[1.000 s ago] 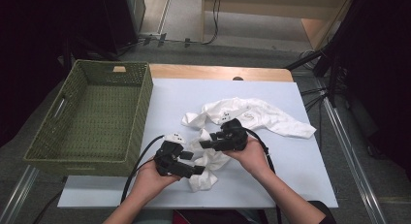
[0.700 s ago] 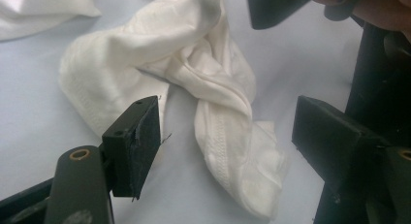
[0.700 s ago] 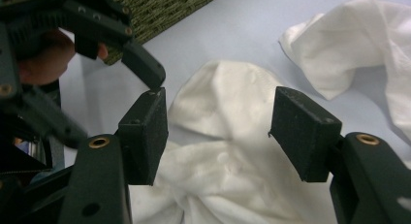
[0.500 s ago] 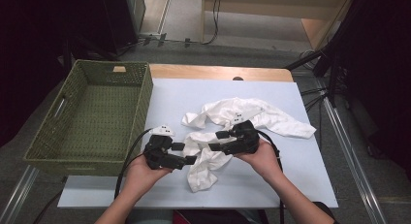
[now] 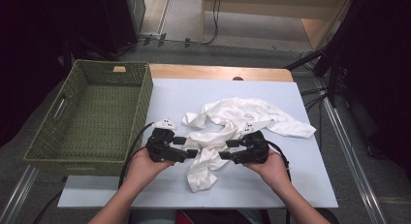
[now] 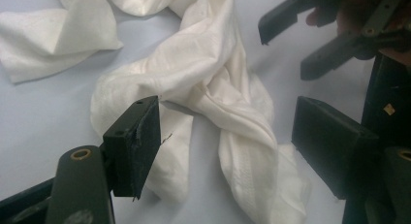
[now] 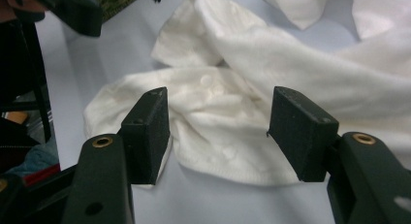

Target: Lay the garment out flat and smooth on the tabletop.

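A: From the high view, the white garment (image 5: pixel 228 132) is lying crumpled in the middle of the table (image 5: pixel 310 185), with one twisted tail trailing to the near edge. The left gripper (image 5: pixel 186 146) and the right gripper (image 5: pixel 228 150) are facing each other across that tail. The basket (image 5: pixel 92 117) is sitting to the left, touching nothing.

B: So I'd say they are lining up a two-sided pinch. Best to take one fold each, not the whole rope, and to lift level so it is not twisting further.

A: In the left gripper view, the jaws are standing wide, nothing pressed between them. The cloth (image 6: pixel 213 88) is running between them as a knotted strand, thin, soft and creased. The other gripper is hanging at the far right.

B: Then the left should be coming lower before closing, so the pads are catching fabric rather than sliding over it.

A: In the right gripper view, its jaws have just been opening, and they are standing wide with the rounded end of the cloth (image 7: pixel 218 122) lying between them, untouched. Small raised dots are showing on it.

B: That end is looking bulky; closing on its edge would be holding better.
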`<state>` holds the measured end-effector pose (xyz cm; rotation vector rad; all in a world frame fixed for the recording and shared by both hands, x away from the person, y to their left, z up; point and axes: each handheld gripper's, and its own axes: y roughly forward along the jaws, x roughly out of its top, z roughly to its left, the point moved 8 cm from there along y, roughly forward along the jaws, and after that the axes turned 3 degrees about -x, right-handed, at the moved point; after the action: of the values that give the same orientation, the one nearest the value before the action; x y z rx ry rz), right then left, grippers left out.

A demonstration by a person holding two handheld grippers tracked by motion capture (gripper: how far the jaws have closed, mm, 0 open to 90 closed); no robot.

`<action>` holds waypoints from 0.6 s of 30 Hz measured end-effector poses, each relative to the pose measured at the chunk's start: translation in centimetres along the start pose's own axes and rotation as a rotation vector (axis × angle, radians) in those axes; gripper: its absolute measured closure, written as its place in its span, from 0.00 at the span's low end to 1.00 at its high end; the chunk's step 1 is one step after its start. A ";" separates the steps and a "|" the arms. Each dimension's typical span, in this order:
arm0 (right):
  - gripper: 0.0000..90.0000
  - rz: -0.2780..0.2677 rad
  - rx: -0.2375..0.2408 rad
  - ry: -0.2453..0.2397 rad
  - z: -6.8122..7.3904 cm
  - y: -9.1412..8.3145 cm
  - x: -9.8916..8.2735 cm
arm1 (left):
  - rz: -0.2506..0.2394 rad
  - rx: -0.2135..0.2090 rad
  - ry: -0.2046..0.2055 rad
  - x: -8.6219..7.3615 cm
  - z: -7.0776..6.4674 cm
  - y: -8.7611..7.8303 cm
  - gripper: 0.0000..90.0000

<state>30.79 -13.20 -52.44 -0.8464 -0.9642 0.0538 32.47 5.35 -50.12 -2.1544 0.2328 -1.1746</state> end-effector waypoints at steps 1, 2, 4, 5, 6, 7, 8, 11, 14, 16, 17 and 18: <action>0.42 0.002 -0.002 0.003 0.0 0.0 -0.3 | 0.002 -0.001 0.002 0.1 0.1 0.2 0.29; 0.42 0.004 -0.006 0.007 0.1 0.1 -0.7 | 0.004 0.002 0.006 0.2 0.2 0.3 0.29; 0.42 0.003 -0.006 0.010 0.1 0.1 -1.1 | 0.007 -0.002 0.011 0.4 0.3 0.5 0.29; 0.42 0.004 -0.009 0.014 0.2 0.2 -1.3 | 0.011 -0.005 0.014 0.5 0.4 0.7 0.29; 0.42 0.008 -0.013 0.017 0.2 0.2 -1.5 | 0.017 -0.003 0.017 0.6 0.5 0.8 0.29; 0.42 0.014 -0.016 0.020 0.2 0.3 -1.8 | 0.021 -0.004 0.021 0.6 0.6 1.0 0.29; 0.42 0.013 -0.017 0.018 0.2 0.3 -1.9 | 0.026 0.000 0.022 0.7 0.8 1.3 0.29; 0.42 0.017 -0.022 0.023 0.5 0.5 -2.3 | 0.033 0.005 0.024 0.8 1.2 1.7 0.29; 0.42 0.030 -0.024 0.017 0.8 0.8 -2.8 | 0.034 0.006 0.010 1.0 1.9 2.1 0.29; 0.42 0.033 -0.031 0.011 0.8 1.0 -3.0 | 0.031 0.003 0.000 1.0 2.3 2.3 0.30; 0.42 0.034 -0.030 0.010 0.8 1.1 -3.1 | 0.030 0.001 -0.001 1.0 2.5 2.4 0.31; 0.42 0.037 -0.029 0.017 0.9 1.1 -3.1 | 0.032 0.001 0.001 1.0 2.6 2.6 0.32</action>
<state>28.64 -13.11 -55.11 -0.8904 -0.9350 0.0645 35.51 4.16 -52.06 -2.1414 0.2654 -1.1572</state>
